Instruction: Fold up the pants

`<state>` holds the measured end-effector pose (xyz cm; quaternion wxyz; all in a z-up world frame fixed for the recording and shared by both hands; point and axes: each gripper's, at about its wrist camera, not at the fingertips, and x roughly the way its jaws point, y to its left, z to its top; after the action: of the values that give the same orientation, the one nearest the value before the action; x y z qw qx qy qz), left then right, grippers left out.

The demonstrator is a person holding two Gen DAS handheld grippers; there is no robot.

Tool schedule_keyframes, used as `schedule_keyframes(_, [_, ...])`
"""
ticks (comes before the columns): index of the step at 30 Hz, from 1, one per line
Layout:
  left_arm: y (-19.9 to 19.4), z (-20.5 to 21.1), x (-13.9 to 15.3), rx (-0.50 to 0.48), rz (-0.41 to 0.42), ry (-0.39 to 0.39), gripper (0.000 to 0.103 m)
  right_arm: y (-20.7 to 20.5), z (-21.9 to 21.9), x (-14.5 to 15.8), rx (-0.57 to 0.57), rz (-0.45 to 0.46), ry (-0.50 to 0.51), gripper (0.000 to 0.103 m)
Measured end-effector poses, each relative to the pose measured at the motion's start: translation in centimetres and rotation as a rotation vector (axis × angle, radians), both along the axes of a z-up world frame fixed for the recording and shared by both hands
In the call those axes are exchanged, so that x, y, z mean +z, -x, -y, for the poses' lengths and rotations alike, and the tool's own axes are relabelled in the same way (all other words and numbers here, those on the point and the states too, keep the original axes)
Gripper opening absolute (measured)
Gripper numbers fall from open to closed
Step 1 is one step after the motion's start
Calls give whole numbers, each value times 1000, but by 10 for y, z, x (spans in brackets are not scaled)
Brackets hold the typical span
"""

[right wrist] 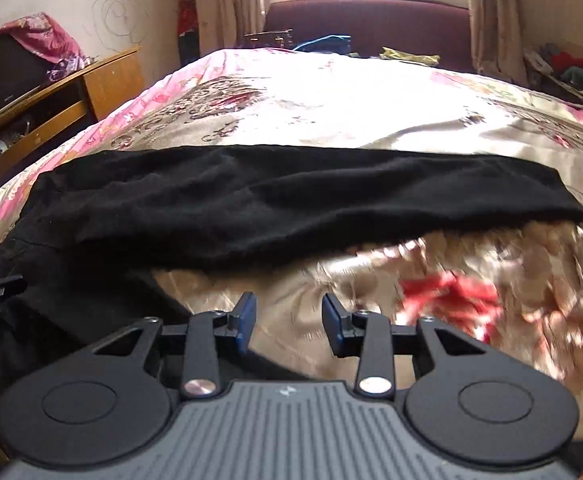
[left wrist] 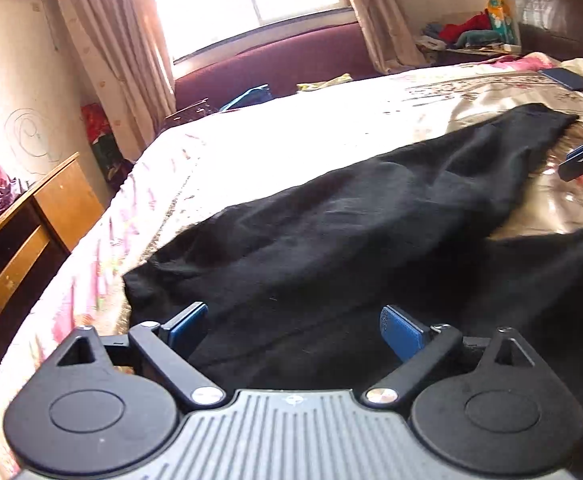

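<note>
Spread wide over black cloth, the left gripper point(left wrist: 293, 330) held nothing; the right gripper point(right wrist: 289, 322), parted, hovered above satin bedspread point(right wrist: 371, 120). Black pants point(right wrist: 251, 200) sprawled toward twelve o'clock, likely sliding if tugged.

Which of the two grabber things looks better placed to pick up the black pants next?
Probably the left gripper: its open fingers sit right over the black pants. The right gripper, also open, hovers over bare bedspread, short of the cloth.
</note>
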<state>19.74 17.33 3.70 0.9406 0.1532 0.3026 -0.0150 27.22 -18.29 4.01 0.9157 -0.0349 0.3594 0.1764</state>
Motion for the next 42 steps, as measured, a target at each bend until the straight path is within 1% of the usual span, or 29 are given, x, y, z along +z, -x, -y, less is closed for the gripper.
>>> schedule_keyframes(1, [-13,-12,3,23,-7,1,97,-17,-7,2,30,10,14,38])
schedule_keyframes(3, [-44,-35,5,64,-31,12,81,-66,-26,3,115,11,52,38])
schedule_keyframes(4, [-60,-44,5,77,-49,17,79,-88,-35,4,148,13,72,38])
schedule_keyframes(5, [-75,-52,3,82,-64,16,74,-103,-42,4,172,23,91,38])
schedule_keyframes(7, [-99,-65,-2,93,-84,-6,73,-137,-60,3,245,31,157,38])
schedule_keyframes(8, [-110,-71,-5,95,-98,-14,73,-149,-67,2,263,21,177,39])
schedule_keyframes(11, [-130,-85,-8,70,-156,37,73,-171,-83,-1,324,-14,183,40])
schedule_keyframes(12, [-134,-84,-9,54,-174,39,73,-176,-89,-2,345,-33,194,45])
schedule_keyframes(13, [-138,-84,-9,44,-181,25,73,-179,-94,-7,378,-57,216,48])
schedule_keyframes(15, [-147,-83,-10,17,-199,-28,77,-185,-106,-12,427,-79,282,48])
schedule_keyframes(16, [-150,-85,-11,4,-211,-38,80,-188,-112,-15,446,-88,315,48])
schedule_keyframes(18, [-159,-92,-14,-20,-253,-34,85,-198,-122,-19,474,-116,348,48])
schedule_keyframes(21, [-171,-101,-25,-45,-333,-10,90,-213,-129,-26,488,-137,377,49])
schedule_keyframes(23, [-177,-100,-31,-72,-371,-19,92,-222,-134,-34,502,-160,406,53])
schedule_keyframes(25, [-181,-98,-33,-93,-384,-29,93,-229,-137,-38,520,-164,429,61])
schedule_keyframes(27, [-185,-95,-37,-91,-402,-35,94,-237,-136,-42,520,-196,422,62])
schedule_keyframes(29, [-188,-97,-41,-70,-418,-14,94,-241,-135,-45,510,-213,403,60])
schedule_keyframes(30, [-187,-99,-41,-60,-418,7,92,-240,-134,-47,509,-226,377,51])
schedule_keyframes(31, [-185,-101,-41,-54,-411,30,89,-238,-133,-46,503,-231,356,38])
schedule_keyframes(32, [-181,-102,-39,-56,-397,51,77,-234,-133,-45,496,-229,343,30])
schedule_keyframes(33, [-178,-102,-38,-53,-380,51,60,-230,-133,-44,482,-224,340,12])
schedule_keyframes(34, [-175,-100,-36,-56,-375,49,55,-225,-133,-43,465,-208,345,9])
schedule_keyframes(35, [-172,-98,-34,-64,-367,40,44,-220,-133,-41,457,-193,351,7])
schedule_keyframes(36, [-170,-94,-32,-58,-356,10,30,-215,-133,-38,446,-175,357,5])
schedule_keyframes(38, [-165,-85,-26,-53,-327,-59,27,-202,-131,-25,427,-124,356,4])
schedule_keyframes(39, [-160,-81,-22,-52,-304,-87,26,-193,-128,-12,411,-85,343,4])
schedule_keyframes(41, [-147,-75,-10,-48,-248,-115,25,-173,-119,14,406,-24,308,4])
schedule_keyframes(42, [-135,-74,0,-43,-204,-115,25,-160,-114,27,404,6,296,4])
